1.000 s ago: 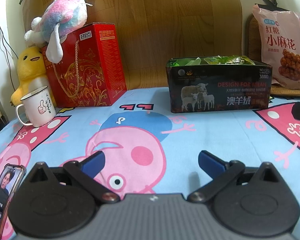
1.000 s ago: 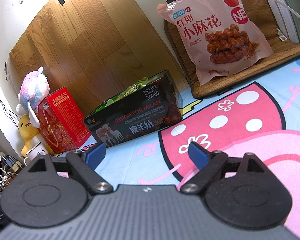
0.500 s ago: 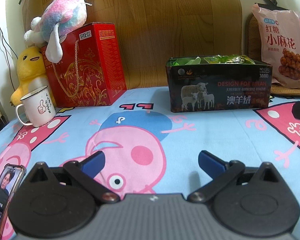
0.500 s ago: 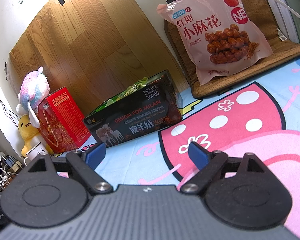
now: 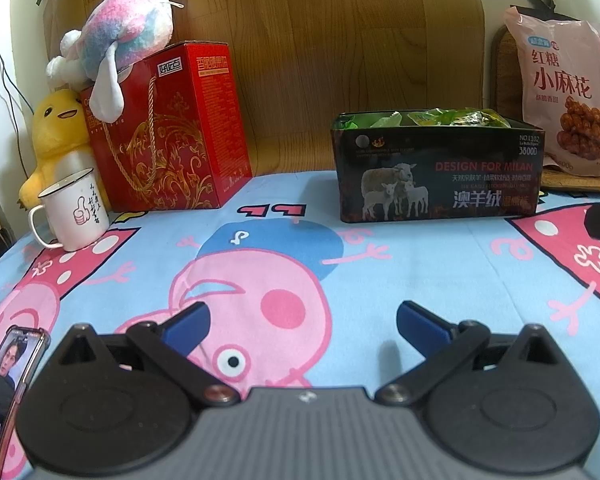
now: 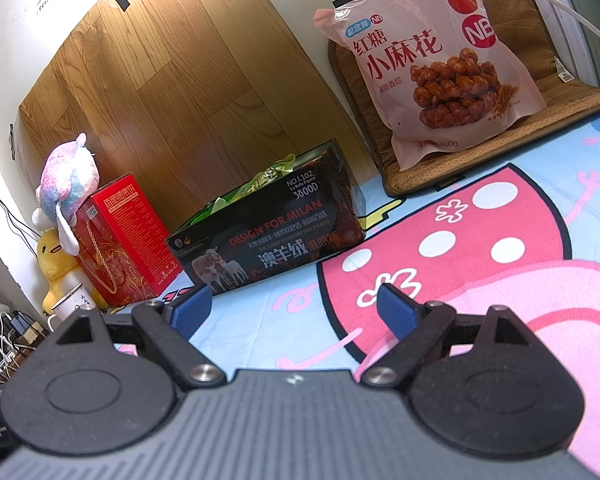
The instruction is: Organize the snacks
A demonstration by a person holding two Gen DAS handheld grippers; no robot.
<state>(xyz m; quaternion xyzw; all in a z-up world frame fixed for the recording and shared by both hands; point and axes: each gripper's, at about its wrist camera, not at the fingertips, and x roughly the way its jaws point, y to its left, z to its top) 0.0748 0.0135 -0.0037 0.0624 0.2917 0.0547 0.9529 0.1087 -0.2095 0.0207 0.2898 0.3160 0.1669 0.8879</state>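
Both hand-held grippers, left (image 5: 302,322) and right (image 6: 294,304), sit low over the cartoon bedsheet (image 5: 420,272) with blue fingers spread wide, holding and touching nothing. One dark box (image 5: 436,176) stuffed with green snack packets (image 5: 452,117) stands ahead by the wood panel. One pink snack bag (image 6: 432,60) leans behind it on a mat.

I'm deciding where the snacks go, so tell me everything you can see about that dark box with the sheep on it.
The dark box is a low rectangular carton, apparently glossy printed cardboard, with three sheep, red "DESIGN FOR MILAN" lettering and Chinese text on its front. It has no lid on and holds green snack packets up to its rim. It sits flat on the cartoon bedsheet, before the wood-grain panel, left of the pink snack bag. Neither gripper touches it.
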